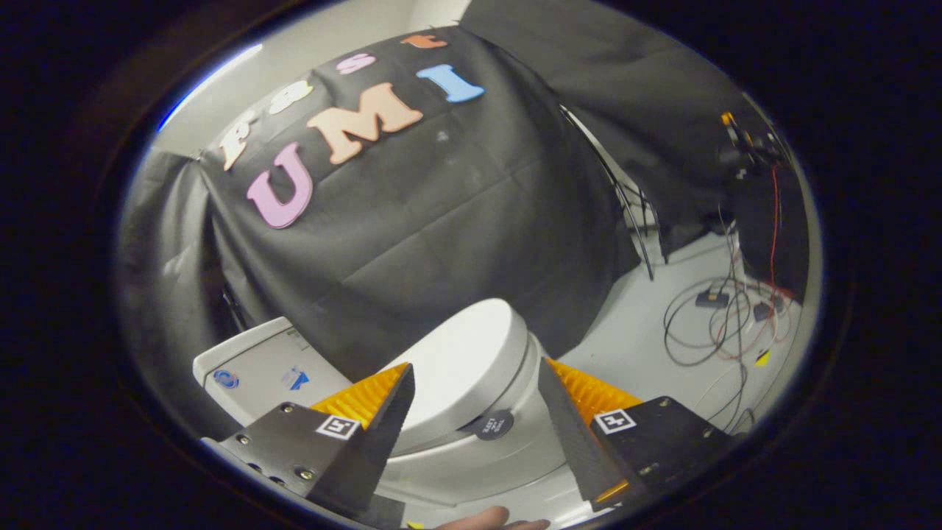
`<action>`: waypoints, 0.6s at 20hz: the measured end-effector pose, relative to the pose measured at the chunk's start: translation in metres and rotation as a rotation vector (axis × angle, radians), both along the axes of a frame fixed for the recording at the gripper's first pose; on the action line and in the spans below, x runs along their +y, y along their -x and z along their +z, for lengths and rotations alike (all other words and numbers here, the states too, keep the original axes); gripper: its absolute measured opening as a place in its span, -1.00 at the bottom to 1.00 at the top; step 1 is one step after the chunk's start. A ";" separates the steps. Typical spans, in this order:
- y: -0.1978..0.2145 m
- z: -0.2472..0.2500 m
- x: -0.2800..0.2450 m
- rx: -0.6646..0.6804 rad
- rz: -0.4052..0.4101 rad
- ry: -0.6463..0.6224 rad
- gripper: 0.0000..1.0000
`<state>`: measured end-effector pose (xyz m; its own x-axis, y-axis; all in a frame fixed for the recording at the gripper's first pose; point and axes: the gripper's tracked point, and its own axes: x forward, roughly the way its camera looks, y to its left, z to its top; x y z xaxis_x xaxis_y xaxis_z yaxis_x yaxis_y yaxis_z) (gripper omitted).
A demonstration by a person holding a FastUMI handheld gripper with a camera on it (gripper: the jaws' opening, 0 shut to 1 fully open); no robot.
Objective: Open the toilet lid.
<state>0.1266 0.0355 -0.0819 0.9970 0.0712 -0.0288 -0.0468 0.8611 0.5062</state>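
Right at the bottom, closest in, a bit of a person's hand (491, 520) peeks up under the gripper (475, 372). Just above that are the two fingers, spread wide apart with a big gap between them and nothing pinched in there. Each finger has a small square marker on its body, and the ribbed pads face inward toward each other.

Sitting in that gap and just beyond the tips is the toilet (471, 456), white, seen at a tilt. Its toilet lid (464, 364) is down flat on the seat, so it's closed at this point. The lid's rounded front end points away from the fingers, up toward the cloth wall. Neither finger looks to be touching it; they kind of frame it from either side, the left tip over the lid's edge and the right tip beside the bowl's side. There's a small dark round sticker (494, 425) on the toilet's rim below the lid, between the fingers.

Left of the toilet, behind the left finger, is a pale control panel (250, 364) with a couple of blue marks on it.

Further back the black cloth wall (441, 213) hangs behind everything. Off to the right, on the light floor (625, 331), there's a tangle of cables (725, 316), black and red ones, running up toward some gear (743, 151) mounted high on the right.
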 end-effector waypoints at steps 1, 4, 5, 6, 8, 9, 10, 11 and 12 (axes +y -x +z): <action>-0.005 -0.010 0.005 0.011 0.022 -0.044 0.98; -0.020 -0.030 0.007 0.028 0.031 -0.198 0.95; -0.023 -0.037 0.009 0.041 0.034 -0.214 0.94; -0.025 -0.044 0.009 0.053 0.030 -0.234 0.95; -0.027 -0.062 0.006 0.109 0.018 -0.293 0.95; -0.027 -0.070 0.005 0.125 0.004 -0.314 0.94; -0.030 -0.072 0.006 0.117 0.012 -0.346 0.94; -0.031 -0.073 0.009 0.117 0.017 -0.385 0.93; -0.034 -0.079 0.011 0.122 0.014 -0.413 0.93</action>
